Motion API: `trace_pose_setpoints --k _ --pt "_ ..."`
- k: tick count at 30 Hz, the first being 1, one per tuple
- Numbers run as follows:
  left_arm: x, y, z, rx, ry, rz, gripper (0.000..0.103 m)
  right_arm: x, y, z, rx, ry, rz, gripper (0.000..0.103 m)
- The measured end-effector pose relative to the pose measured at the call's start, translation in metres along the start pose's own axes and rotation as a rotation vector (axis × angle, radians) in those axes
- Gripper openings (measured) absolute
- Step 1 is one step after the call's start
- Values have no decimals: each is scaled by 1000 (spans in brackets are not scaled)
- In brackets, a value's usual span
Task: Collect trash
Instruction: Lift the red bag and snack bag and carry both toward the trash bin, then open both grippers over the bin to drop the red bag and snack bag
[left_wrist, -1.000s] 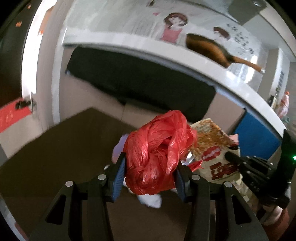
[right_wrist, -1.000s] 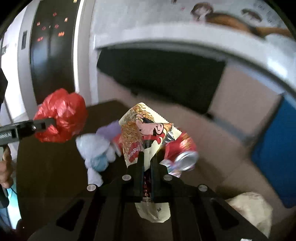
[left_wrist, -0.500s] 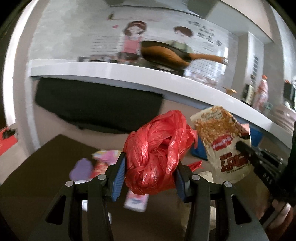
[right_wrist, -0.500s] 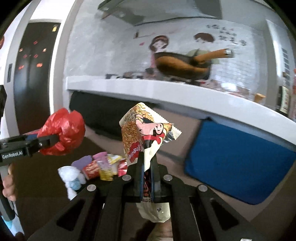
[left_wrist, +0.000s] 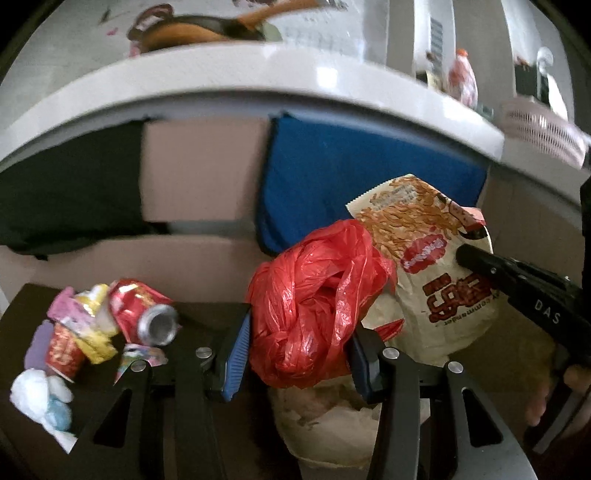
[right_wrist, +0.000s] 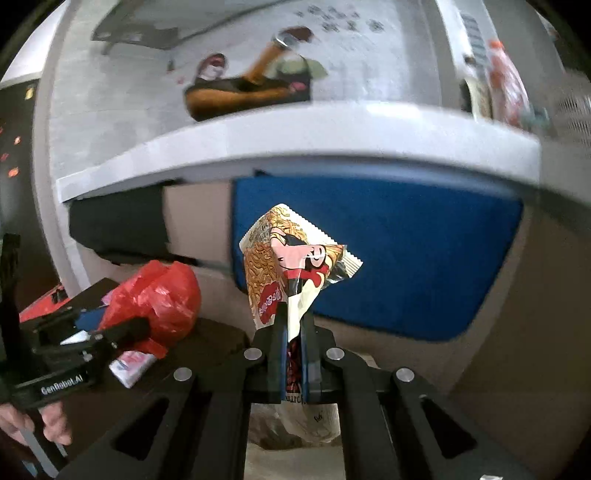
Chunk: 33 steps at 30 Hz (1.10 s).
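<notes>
With both loads up in the air, my worry is a drop short of the bin. My left gripper (left_wrist: 297, 354) is clamped on the balled red plastic bag (left_wrist: 314, 310); it's slippery film, only squeezed at its sides, so it could ooze out if I jolt. My right gripper (right_wrist: 293, 354) is pinched tight on the noodle wrapper (right_wrist: 291, 277), holding just the lower part; the top flops and could tear free or snag the red bag, since the two loads hang just beside each other. A whitish bag (left_wrist: 325, 424) sits below both, probably the trash bag; its mouth isn't clear, so I could miss it.

Left wrist view shows the leftover trash on the dark table (left_wrist: 207, 314): crushed can (left_wrist: 144, 314), small cup (left_wrist: 64, 350), tissue wads (left_wrist: 37, 398). Right wrist view hides most of that behind the red bag, but shows the cartoon side of the wrapper and the hand (right_wrist: 40, 424) on the left tool.
</notes>
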<state>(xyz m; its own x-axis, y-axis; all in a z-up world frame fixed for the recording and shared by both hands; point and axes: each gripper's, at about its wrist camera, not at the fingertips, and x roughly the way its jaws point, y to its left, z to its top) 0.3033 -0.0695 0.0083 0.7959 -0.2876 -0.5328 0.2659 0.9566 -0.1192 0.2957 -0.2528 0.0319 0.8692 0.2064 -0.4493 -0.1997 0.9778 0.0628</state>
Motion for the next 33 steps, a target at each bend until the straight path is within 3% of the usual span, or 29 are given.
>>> trace_pose_setpoints --k 9,16,25,33 --pt "59 -13 -21 5 143 -29 48 49 -35 -46 118 129 14 4" --pt "109 -18 -41 -39 329 -118 48 70 -33 -62 114 185 0 4" --pt "137 -20 -47 -50 413 -140 48 85 -35 -70 116 219 16 5" --pt "148 -17 -42 -56 426 -125 49 110 -49 -83 164 289 48 5"
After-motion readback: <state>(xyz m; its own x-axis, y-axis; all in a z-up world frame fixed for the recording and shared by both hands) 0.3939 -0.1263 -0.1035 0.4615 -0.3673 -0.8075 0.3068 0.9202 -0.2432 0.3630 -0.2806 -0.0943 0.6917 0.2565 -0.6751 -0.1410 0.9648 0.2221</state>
